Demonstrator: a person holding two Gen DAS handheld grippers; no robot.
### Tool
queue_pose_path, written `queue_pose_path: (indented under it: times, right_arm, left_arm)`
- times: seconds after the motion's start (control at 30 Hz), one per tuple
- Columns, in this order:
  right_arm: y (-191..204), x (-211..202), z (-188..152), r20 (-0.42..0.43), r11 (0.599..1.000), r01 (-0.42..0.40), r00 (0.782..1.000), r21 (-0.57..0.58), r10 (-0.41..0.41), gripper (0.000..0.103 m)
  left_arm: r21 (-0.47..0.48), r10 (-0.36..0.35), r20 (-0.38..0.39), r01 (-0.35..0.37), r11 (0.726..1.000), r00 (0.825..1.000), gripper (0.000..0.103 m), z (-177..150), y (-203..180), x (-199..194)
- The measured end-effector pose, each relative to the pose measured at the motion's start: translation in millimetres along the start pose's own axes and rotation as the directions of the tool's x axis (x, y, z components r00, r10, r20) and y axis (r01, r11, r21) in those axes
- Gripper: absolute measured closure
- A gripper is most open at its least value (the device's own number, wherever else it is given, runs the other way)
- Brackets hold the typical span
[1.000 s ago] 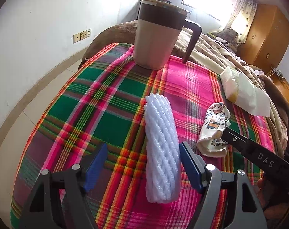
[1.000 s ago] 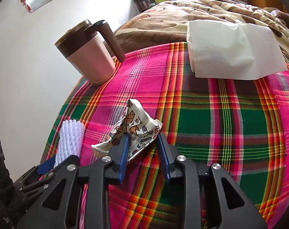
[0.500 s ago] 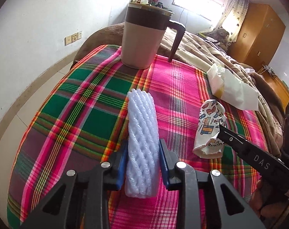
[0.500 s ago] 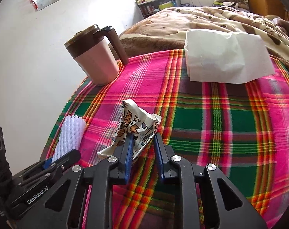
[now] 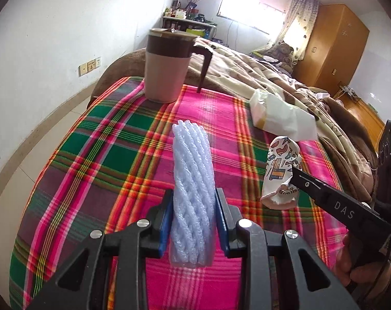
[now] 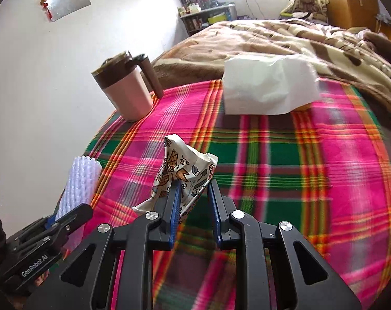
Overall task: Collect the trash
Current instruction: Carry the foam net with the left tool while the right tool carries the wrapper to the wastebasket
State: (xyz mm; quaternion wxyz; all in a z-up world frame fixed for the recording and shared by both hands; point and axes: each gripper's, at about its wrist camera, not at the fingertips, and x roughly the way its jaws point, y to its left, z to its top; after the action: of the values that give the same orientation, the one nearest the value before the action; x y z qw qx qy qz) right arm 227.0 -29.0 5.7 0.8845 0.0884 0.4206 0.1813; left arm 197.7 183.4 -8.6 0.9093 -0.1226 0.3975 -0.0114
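Both pieces of trash have just come off the plaid cloth (image 5: 97,160). The left hand-held gripper (image 5: 194,222), spread a second ago, now pinches the white foam net sleeve (image 5: 191,180), a ribbed, springy tube, at its near end. To its right, the right hand-held gripper (image 6: 193,206) has tightened on the crumpled printed wrapper (image 6: 182,170), thin and creased. Collection looks ready to move to a bin. A white paper bag (image 6: 267,87) and a lidded mug (image 5: 167,64) remain on the cloth's far side.
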Motion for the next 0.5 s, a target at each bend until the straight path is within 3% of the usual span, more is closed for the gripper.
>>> queue_pose_path:
  times: [0.5]
  right_arm:
    - [-28.2, -75.6, -23.9, 0.133, 0.999, 0.042, 0.99, -0.006, -0.041, 0.081]
  left_arm:
    - [0.093, -0.098, 0.062, 0.092, 0.991, 0.993, 0.071, -21.8, -69.2, -45.7]
